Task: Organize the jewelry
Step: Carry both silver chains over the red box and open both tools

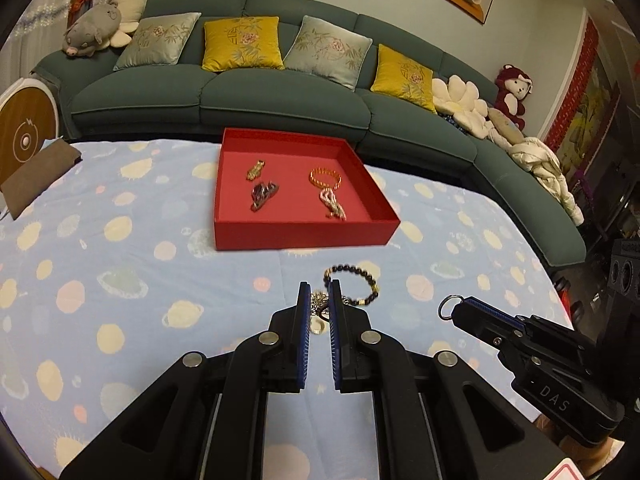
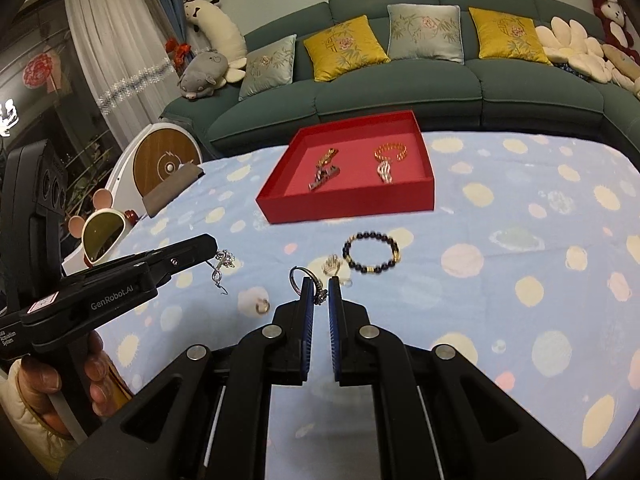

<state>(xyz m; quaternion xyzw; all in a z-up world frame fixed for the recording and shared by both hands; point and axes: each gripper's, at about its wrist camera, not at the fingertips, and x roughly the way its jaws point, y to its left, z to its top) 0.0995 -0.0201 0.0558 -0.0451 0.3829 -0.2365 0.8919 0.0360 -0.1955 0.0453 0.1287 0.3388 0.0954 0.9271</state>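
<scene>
1. Over the planet-print cloth [image 1: 120, 240], both grippers are up off the surface, each clamped on a small piece. The left gripper [image 1: 320, 288] pinches a silver earring [image 2: 224, 264] with a dangling hook; the right gripper [image 2: 320, 284] pinches a silver ring [image 2: 298, 278] with a sparkly setting.
2. The red tray [image 1: 304, 236] sits further back on the cloth and already holds four pieces: gold chain [image 1: 255, 170], dark purple piece [image 1: 262, 196], orange bead bracelet [image 1: 325, 178], pearl strand [image 1: 332, 206].
3. On the cloth, near the tray's front wall, lie the dark bead bracelet [image 2: 372, 254], a small silvery cluster [image 2: 332, 266] and a gold ring [image 2: 262, 307].
4. Step in hand, by judgement: carry both pieces to the tray. Keep the jaws tight, clear the front wall, lower to a bare patch of the tray floor and release low so nothing bounces or tangles with the pearls.
5. The hook may catch on the cloth or other jewelry, so it needs to stay lifted.
6. Hard to make out: in the left wrist view the earring is mostly hidden between the pads. How deep each grip sits cannot be told. The silvery cluster's type is unclear.
7. Only part of a hand [image 2: 48, 384] on the left gripper's handle shows.
</scene>
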